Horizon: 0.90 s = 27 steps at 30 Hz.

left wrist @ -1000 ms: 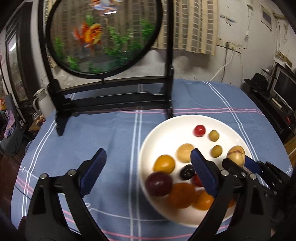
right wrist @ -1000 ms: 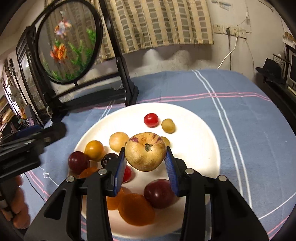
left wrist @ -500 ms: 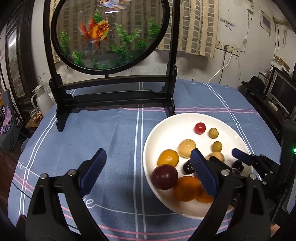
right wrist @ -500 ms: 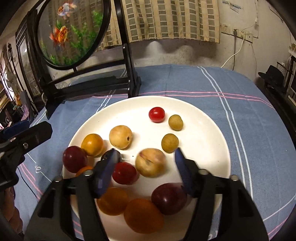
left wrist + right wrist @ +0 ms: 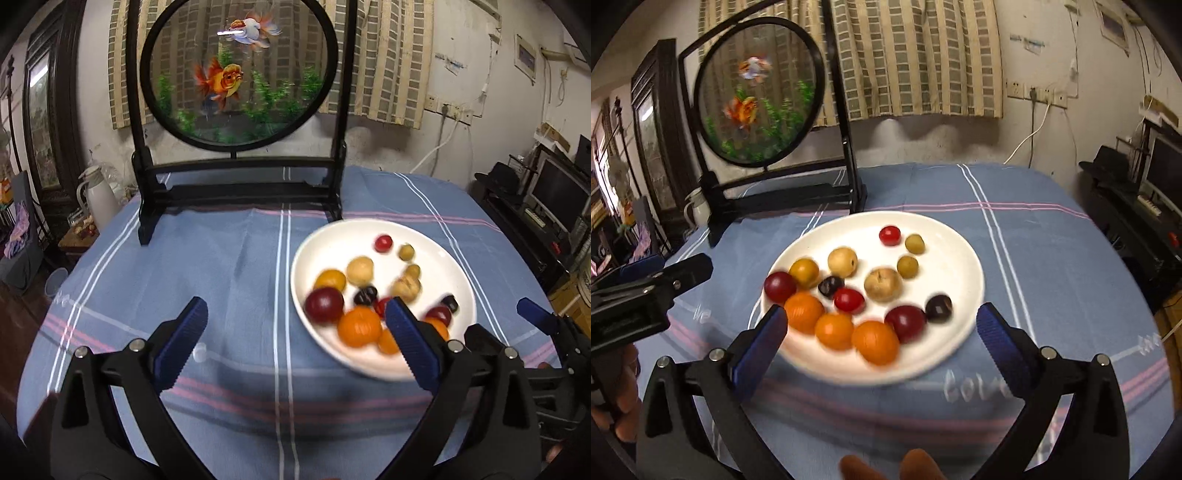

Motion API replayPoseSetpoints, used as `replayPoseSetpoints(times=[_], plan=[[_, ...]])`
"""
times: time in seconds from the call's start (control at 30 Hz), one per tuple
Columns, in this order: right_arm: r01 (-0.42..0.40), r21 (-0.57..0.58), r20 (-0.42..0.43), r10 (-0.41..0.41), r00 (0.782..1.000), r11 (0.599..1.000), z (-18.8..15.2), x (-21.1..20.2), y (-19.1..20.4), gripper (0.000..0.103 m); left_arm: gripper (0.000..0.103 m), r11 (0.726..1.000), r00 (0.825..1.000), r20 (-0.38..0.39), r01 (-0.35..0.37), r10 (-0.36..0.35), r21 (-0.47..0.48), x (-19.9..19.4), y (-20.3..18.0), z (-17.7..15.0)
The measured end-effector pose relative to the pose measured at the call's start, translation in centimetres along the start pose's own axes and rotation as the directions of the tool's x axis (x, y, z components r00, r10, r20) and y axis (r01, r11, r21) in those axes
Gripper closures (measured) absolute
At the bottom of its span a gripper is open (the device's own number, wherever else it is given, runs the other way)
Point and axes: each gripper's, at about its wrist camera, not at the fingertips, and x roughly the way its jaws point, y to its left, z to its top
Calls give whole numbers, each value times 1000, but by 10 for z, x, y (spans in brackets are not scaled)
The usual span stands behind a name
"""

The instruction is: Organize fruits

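Note:
A white plate (image 5: 956, 243) on the blue cloth holds several small fruits: oranges, dark plums, red tomatoes, green olives and a tan speckled fruit (image 5: 882, 283) lying near the middle. My right gripper (image 5: 877, 334) is open and empty, pulled back above the plate's near rim. My left gripper (image 5: 295, 339) is open and empty, over the cloth left of the plate (image 5: 321, 240); its right finger overlaps the plate's near edge. The tan fruit (image 5: 406, 287) also shows in the left wrist view.
A round goldfish screen on a black stand (image 5: 236, 192) stands at the table's back left. A white jug (image 5: 98, 199) sits beyond the left edge. A TV and shelf (image 5: 557, 199) are on the right. The table's edge drops off all round.
My right gripper held the tan fruit above the plate, opened and dropped it onto the plate, then drew back and up. My left gripper also rose and pulled back.

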Motion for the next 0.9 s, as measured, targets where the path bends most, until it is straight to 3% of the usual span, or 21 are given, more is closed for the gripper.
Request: replayPoseSetpoints(times=[0.27, 0.37, 0.47, 0.57, 0.9], plan=[[8, -91, -8, -8, 1000, 996, -67, -46, -8, 1, 4, 999, 999, -42, -1, 3, 47, -37, -5, -71], [-10, -86, -21, 8, 1000, 996, -83, -54, -14, 1, 4, 999, 999, -32, -13, 15, 53, -45, -8, -96], [4, -112, -25, -6, 1000, 994, -89, -57, -11, 1, 4, 999, 998, -61, 25, -23, 37, -47, -10, -112], [10, -117, -38, -15, 999, 993, -93, -56, -7, 1, 4, 997, 997, -61, 49, -46, 55, -50, -13, -114], [13, -133, -69, -22, 997, 991, -98, -57, -6, 1, 4, 993, 998, -61, 13, -6, 115, -49, -22, -116]])
